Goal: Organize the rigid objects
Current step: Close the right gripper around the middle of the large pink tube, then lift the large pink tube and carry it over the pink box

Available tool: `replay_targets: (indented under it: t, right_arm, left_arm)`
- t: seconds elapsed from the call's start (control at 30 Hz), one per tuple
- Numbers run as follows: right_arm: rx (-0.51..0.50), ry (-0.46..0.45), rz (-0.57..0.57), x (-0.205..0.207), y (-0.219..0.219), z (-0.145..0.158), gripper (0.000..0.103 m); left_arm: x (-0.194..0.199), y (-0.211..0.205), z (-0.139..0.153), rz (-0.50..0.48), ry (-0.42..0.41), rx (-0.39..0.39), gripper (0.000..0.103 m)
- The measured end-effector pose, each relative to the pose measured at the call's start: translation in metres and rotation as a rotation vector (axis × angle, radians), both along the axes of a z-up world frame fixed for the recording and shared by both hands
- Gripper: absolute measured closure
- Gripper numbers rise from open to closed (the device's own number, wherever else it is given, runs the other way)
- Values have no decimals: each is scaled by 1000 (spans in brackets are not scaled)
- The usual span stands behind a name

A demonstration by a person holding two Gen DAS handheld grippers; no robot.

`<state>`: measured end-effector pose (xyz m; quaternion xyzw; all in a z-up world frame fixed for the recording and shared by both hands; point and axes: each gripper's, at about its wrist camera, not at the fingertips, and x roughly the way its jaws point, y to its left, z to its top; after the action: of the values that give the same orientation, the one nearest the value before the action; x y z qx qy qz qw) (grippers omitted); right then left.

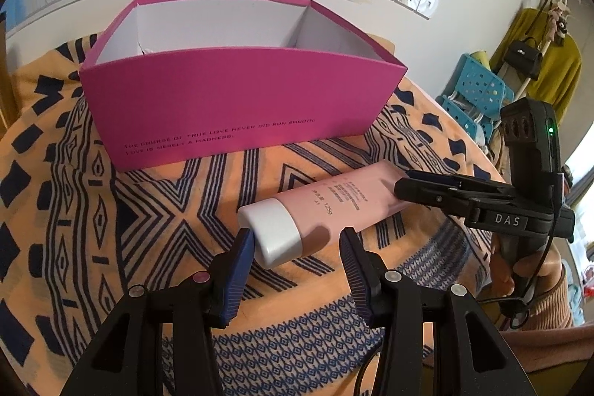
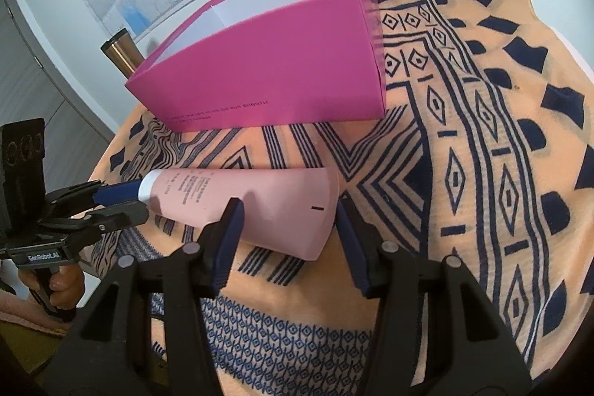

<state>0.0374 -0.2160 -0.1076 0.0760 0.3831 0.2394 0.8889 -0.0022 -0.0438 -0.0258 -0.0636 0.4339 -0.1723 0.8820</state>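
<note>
A pink tube (image 1: 334, 199) (image 2: 267, 203) with a white cap (image 1: 273, 229) lies slantwise on the patterned cloth in front of an open magenta box (image 1: 237, 106) (image 2: 267, 69). My left gripper (image 1: 295, 236) is shut on the cap end: one blue pad rests on the cap and the other touches the tube's near side. My right gripper (image 2: 287, 206) is shut on the wide flat end, with one pad on the body and the other at the end's corner. Each gripper also shows in the other's view, the left gripper (image 2: 143, 201) and the right gripper (image 1: 402, 186). The box looks empty inside as far as I can see.
An orange cloth with dark blue patterns (image 2: 464, 136) covers the table. A metal flask (image 2: 120, 52) stands behind the box's left corner. A wall with a map is close behind. A blue stool (image 1: 479, 88) and hanging clothes are off to the right.
</note>
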Motion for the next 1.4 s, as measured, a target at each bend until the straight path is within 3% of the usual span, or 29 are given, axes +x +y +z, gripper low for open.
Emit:
replay_targets:
  t: [1.4]
  right_arm:
    - [5, -142, -10, -15, 3, 39, 49]
  left_arm:
    - [-7, -2, 36, 9, -106, 1, 55]
